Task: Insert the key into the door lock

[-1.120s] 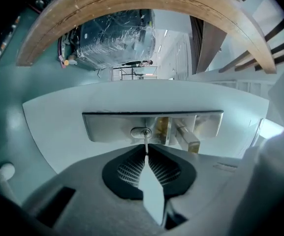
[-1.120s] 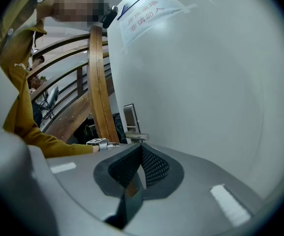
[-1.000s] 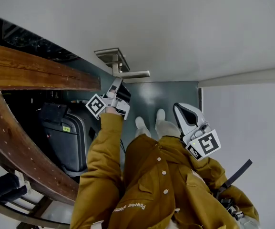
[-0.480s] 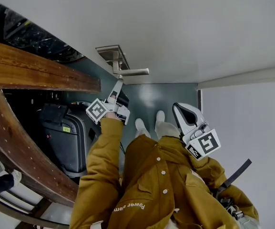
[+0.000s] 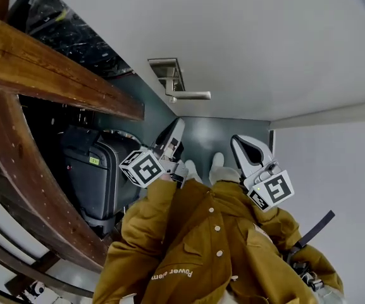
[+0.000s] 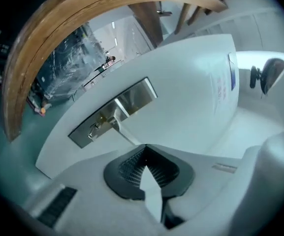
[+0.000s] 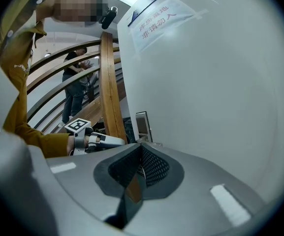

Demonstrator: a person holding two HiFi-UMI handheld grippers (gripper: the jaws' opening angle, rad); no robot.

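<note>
L claw (image 6: 144, 149) shut & empty, apart from door (image 6: 191, 97), w/ small key (image 6: 93, 128) apparently stuck in lock plate (image 6: 137, 95) beside handle (image 6: 124, 132); R claw (image 7: 142, 146) tips together, nothing seen gripped.

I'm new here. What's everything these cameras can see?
Door: one, white, top of the head view.
Lever handle: one, silver, on the door.
Paper notice: one, white with red print, on the door.
Wooden rails: several, brown, curved, left of the door.
Suitcase: one, black, beside the rails.
Bystander: one, dark clothes, beyond the rails.
Shoes: two, white, on the grey-green floor.
Jacket: one, mustard, worn by the person.
Left tongs: one, grey, shut, empty, short of the handle.
Right tongs: one, grey, shut, at the person's right.
</note>
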